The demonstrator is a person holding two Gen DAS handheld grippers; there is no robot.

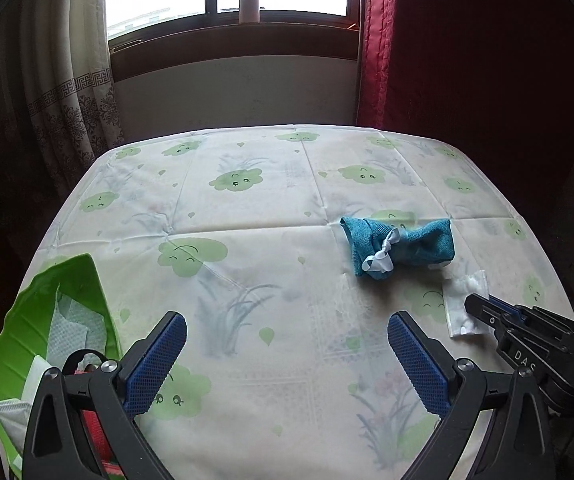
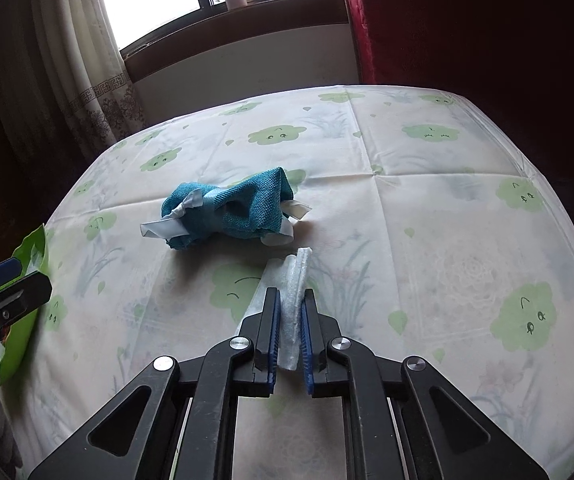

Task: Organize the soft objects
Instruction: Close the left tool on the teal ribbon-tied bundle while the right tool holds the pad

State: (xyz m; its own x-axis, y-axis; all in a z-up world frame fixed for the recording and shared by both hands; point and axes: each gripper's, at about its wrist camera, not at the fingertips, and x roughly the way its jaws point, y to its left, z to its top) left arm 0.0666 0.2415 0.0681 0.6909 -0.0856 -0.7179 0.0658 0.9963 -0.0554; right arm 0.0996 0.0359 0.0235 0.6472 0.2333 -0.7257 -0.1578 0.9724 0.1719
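The right gripper [image 2: 289,312] pinches a folded white wipe [image 2: 293,280] near the table's [image 1: 247,208] right front edge; the left gripper [image 1: 287,356] is spread, empty. Maintain pinch, lift clear, and carry toward the green tray [image 1: 27,320] at the left front corner, avoiding the teal cloth [image 2: 227,212].

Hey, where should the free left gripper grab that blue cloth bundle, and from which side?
Grip the blue cloth at its pinched waist, where the white ribbon ties it and it is narrowest. The open left gripper could likely come down from above, jaws across the waist; the bulkier ends would probably slip or unfold.
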